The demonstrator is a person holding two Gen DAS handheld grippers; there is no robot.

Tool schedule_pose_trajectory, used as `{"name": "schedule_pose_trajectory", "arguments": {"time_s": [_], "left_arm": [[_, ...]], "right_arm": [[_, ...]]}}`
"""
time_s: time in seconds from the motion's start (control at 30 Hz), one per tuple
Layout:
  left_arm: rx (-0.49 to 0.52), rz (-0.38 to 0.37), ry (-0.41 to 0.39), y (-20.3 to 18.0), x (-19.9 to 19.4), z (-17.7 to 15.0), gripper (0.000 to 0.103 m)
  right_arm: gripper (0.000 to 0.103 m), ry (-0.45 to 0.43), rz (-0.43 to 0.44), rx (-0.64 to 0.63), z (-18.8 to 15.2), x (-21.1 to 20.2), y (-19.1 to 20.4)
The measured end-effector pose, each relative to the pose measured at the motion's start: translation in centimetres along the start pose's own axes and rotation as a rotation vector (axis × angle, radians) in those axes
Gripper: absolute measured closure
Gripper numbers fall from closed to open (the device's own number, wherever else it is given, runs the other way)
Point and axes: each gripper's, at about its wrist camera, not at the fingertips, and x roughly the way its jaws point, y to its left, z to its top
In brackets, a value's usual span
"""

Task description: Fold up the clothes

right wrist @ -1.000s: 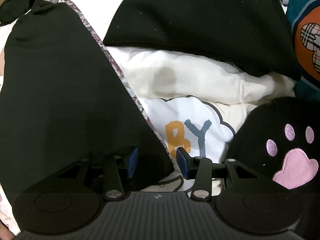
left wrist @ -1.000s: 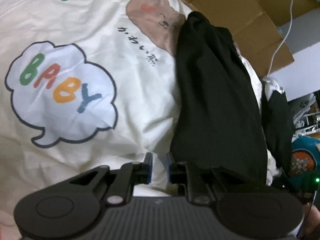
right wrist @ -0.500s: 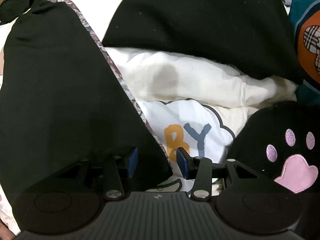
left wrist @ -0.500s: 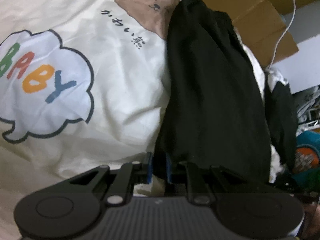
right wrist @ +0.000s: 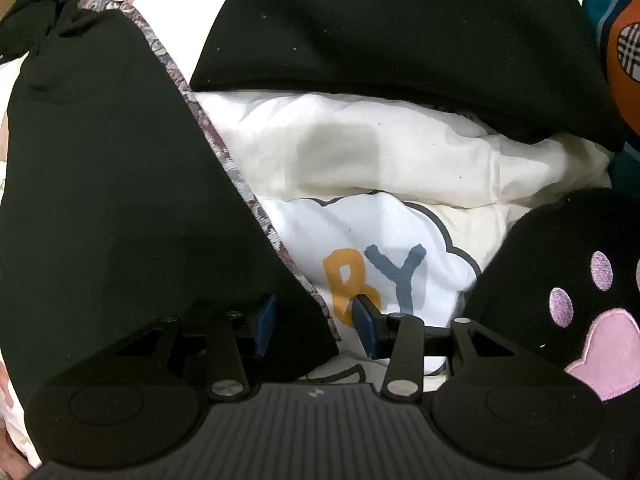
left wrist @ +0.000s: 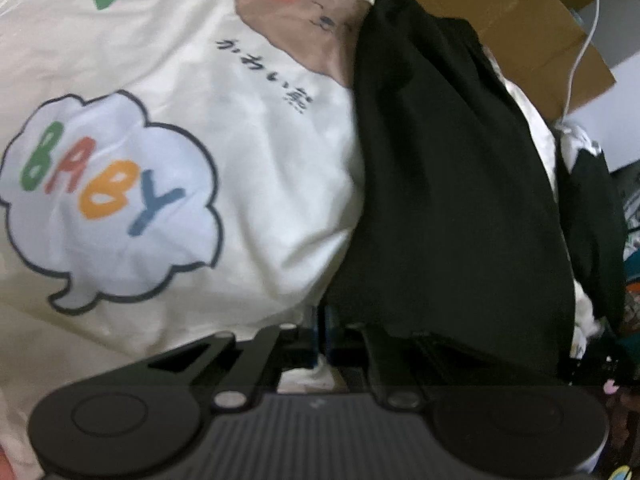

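Cream bedding [left wrist: 272, 168] printed with a "BABY" cloud [left wrist: 108, 200] and a brown bear [left wrist: 304, 24] fills the left wrist view. Brown cardboard [left wrist: 532, 32] and a white cable [left wrist: 580, 48] are seen beyond it at the upper right. A black garment [left wrist: 448, 184] is laid down the right side of the bedding, and a second dark piece [left wrist: 592, 216] lies just beside it. The left gripper [left wrist: 322, 334] is seen at the bottom, its jaws brought together on the near lower edge of the black garment, which is pinched between them.

Cream bedding [right wrist: 400, 152] is seen again in the right wrist view, crossed by the black garment [right wrist: 104, 184] with its patterned edge trim [right wrist: 240, 188]. Another black cloth [right wrist: 400, 28] is spread across the top, and a black item with a pink paw print [right wrist: 592, 300] sits at the right. The right gripper [right wrist: 312, 322] is held partly open, the garment's trimmed corner lying between its jaws; whether the pads press it cannot be told.
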Motion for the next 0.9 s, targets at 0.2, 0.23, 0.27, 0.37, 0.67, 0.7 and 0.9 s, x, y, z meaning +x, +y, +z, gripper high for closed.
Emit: {"name": "schedule_pose_trajectory", "arguments": {"time_s": [0.2, 0.23, 0.27, 0.37, 0.67, 0.7, 0.9], "left_arm": [[-0.013, 0.031, -0.021, 0.0, -1.5, -0.6, 0.088], [-0.013, 0.030, -0.019, -0.2, -1.5, -0.5, 0.086], [-0.006, 0.030, -0.014, -0.4, -1.7, -0.8, 0.083], [0.021, 0.032, 0.001, -1.1, -2.2, -1.3, 0.076], [0.054, 0.004, 0.037, -3.6, -3.2, -4.1, 0.065], [0.054, 0.001, 0.042, -3.9, -3.2, -4.6, 0.064], [0.061, -0.013, 0.073, -5.5, -2.9, -6.4, 0.064]], "right_arm": [[0.056, -0.012, 0.011, 0.004, -0.2, 0.1, 0.5], [0.056, -0.015, 0.016, 0.003, -0.2, 0.1, 0.7], [0.056, -0.017, 0.023, 0.002, -0.3, 0.1, 0.9], [0.056, -0.026, 0.031, -0.002, -0.3, -0.1, 1.3], [0.056, -0.071, 0.077, 0.007, -1.0, -1.2, 2.6], [0.056, -0.073, 0.079, 0.007, -0.9, -1.8, 1.2], [0.056, -0.089, 0.085, 0.019, 0.0, -0.6, 0.7]]}}
